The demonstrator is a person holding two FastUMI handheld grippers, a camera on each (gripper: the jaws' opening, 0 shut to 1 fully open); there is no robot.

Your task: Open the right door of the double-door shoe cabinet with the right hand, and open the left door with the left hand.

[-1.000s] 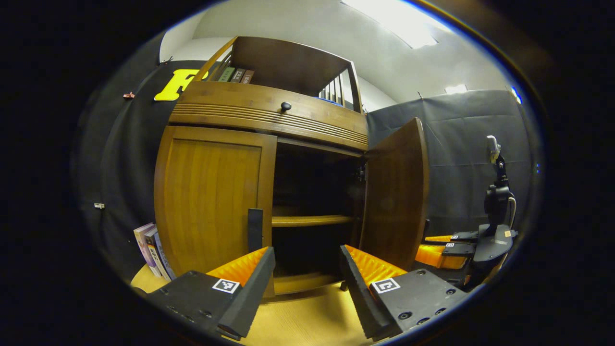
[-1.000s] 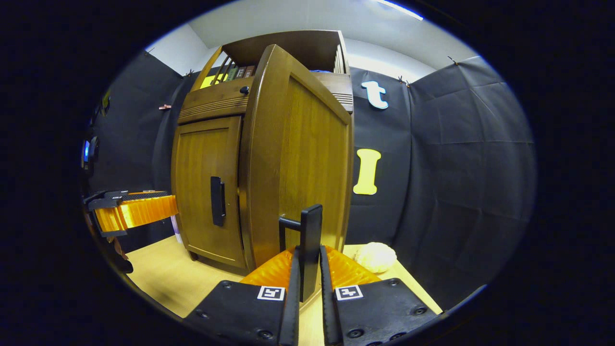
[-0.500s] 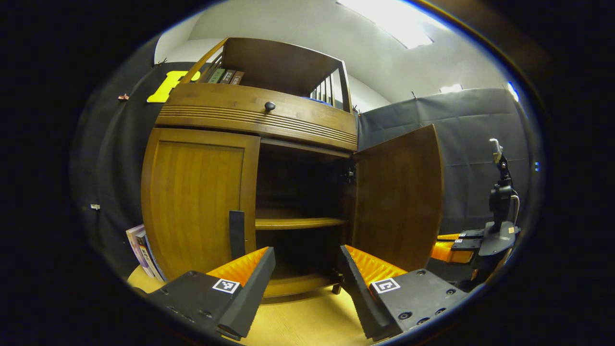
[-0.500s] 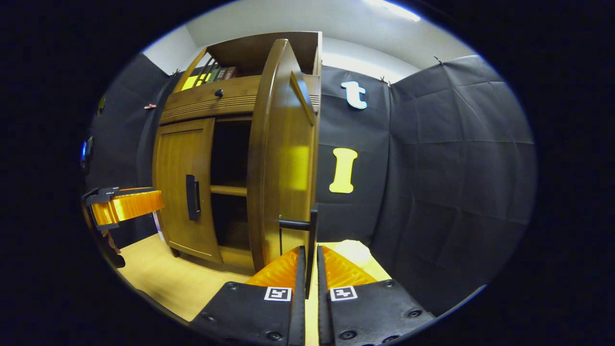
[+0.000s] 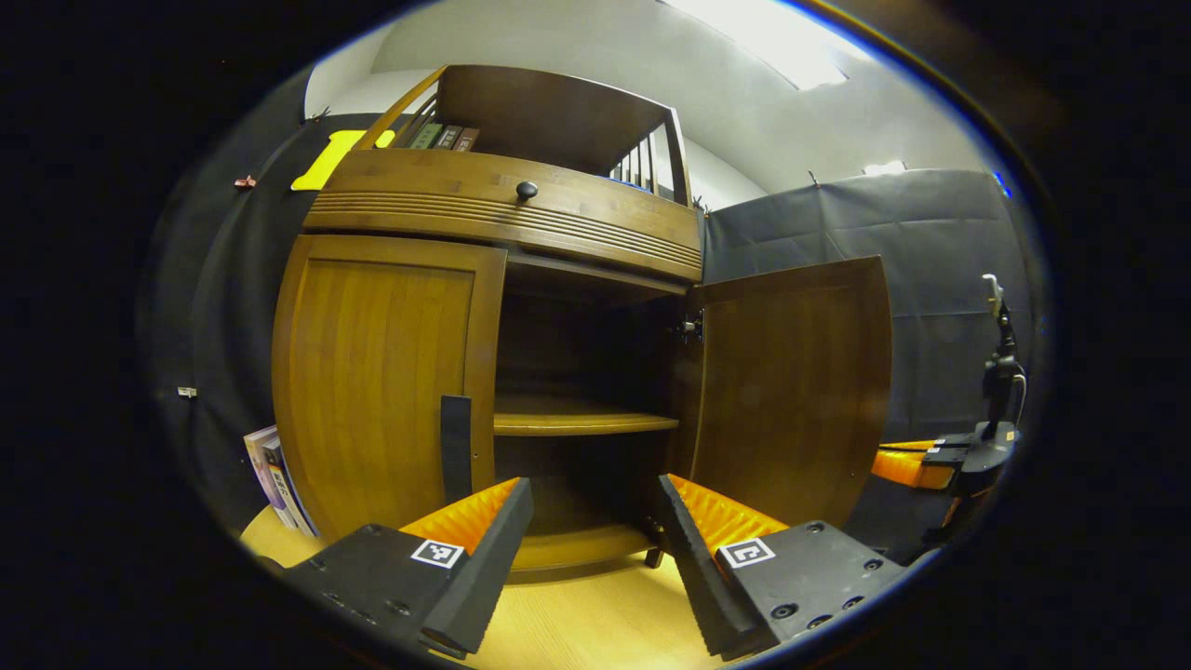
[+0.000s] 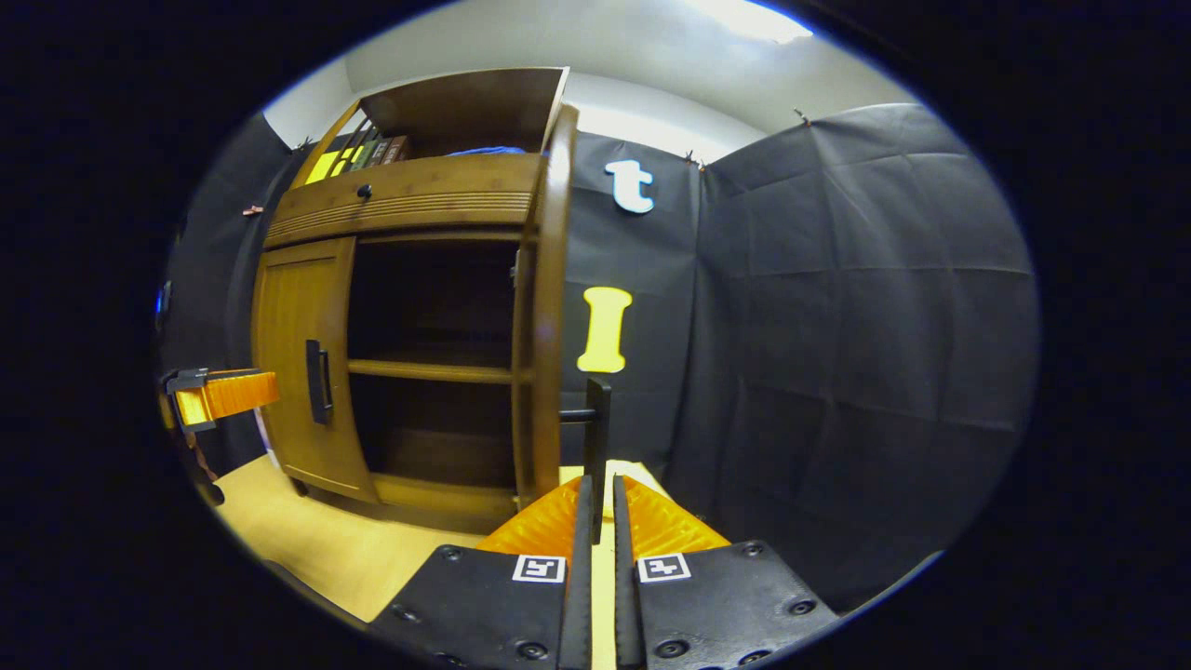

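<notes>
The right door (image 6: 544,307) of the shoe cabinet (image 5: 502,209) is swung wide open, its handle (image 6: 597,447) pinched by the right gripper (image 6: 595,493). The left door (image 5: 377,372) is seen closed; before it, the left gripper (image 5: 591,502) is held spread and empty.

Right door (image 5: 791,391) open, left door (image 5: 377,381) closed
</notes>
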